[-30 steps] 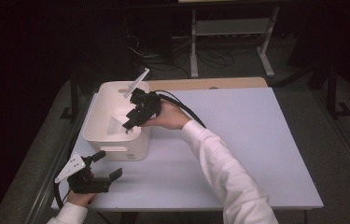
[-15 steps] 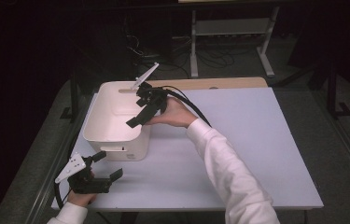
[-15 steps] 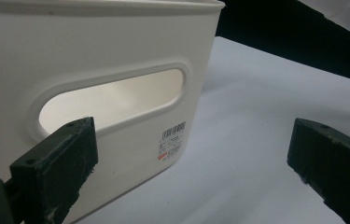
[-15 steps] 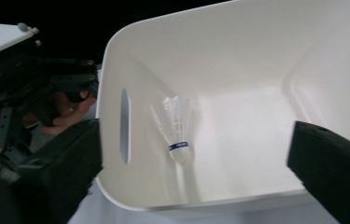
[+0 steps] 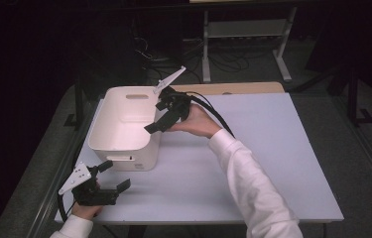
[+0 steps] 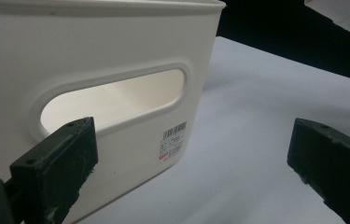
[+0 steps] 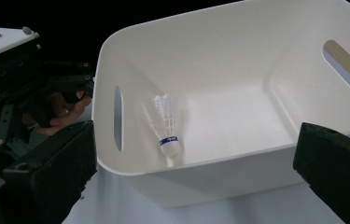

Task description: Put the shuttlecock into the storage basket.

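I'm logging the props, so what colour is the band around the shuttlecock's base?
Blue, on the white shuttlecock lying in the bin; the right gripper view shows it best.

The person's right arm is reaching in from the lower right in a white sleeve, holding the right gripper (image 5: 166,116) just above the near right rim of the white bin (image 5: 105,130). Its jaws, just opened, are standing wide with nothing between them. The left gripper (image 5: 108,177) is hovering just in front of the bin's near wall, jaws gaping and empty.
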`<state>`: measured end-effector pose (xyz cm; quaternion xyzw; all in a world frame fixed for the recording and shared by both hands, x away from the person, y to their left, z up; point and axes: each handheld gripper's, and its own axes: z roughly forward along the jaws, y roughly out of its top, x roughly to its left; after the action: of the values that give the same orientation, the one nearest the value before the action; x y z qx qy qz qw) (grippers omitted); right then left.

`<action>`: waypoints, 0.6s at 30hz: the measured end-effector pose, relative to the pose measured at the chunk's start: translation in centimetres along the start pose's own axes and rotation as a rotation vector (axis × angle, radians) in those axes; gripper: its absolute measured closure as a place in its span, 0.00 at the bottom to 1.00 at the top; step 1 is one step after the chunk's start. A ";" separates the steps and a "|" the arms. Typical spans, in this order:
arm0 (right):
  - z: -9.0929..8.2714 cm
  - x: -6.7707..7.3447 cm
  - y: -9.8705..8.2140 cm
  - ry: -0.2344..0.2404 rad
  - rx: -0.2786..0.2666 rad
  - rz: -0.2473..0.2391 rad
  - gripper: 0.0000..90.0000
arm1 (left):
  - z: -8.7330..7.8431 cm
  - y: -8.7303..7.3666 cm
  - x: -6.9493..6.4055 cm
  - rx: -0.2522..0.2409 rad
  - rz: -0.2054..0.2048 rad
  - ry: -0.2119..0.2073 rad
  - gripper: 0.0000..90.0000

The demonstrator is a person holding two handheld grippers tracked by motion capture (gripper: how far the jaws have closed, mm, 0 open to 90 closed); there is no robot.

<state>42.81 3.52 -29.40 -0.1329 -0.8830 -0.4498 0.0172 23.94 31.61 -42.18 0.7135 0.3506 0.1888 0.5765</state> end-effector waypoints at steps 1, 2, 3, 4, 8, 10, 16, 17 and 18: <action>-0.2 0.0 -0.1 -0.001 -0.002 0.008 0.00 | 0.0 0.0 0.0 0.000 -0.002 0.000 0.02; -0.4 0.0 -0.2 -0.003 -0.007 0.007 0.00 | 0.0 0.0 0.1 0.003 -0.001 0.002 0.01; -0.6 -0.1 -0.4 -0.003 -0.010 0.009 0.00 | 0.0 0.0 0.1 0.003 -0.003 0.002 0.01; -0.7 -0.1 -0.5 -0.005 -0.013 0.007 0.00 | 0.0 0.0 0.0 0.004 -0.003 0.001 0.02; -1.5 -0.2 -1.1 -0.014 -0.019 0.007 0.00 | 0.1 0.0 0.0 0.004 -0.004 0.003 0.02; -1.9 -0.2 -1.4 -0.019 -0.019 0.014 0.00 | 0.0 0.0 0.1 0.007 0.007 0.004 0.02; -3.4 -0.3 -2.4 -0.034 -0.040 0.026 0.00 | 0.1 0.0 0.0 0.008 0.003 0.002 0.02; -3.6 -0.4 -2.7 -0.039 -0.045 0.028 0.00 | 0.1 0.0 0.0 0.005 0.004 0.001 0.02; -3.8 -0.3 -2.8 -0.044 -0.051 0.042 0.00 | 0.1 0.0 0.0 0.004 0.004 0.001 0.01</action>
<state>42.03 -1.18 -29.41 -0.1617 -0.8685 -0.4686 0.0039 24.02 31.55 -42.25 0.7153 0.3499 0.1897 0.5743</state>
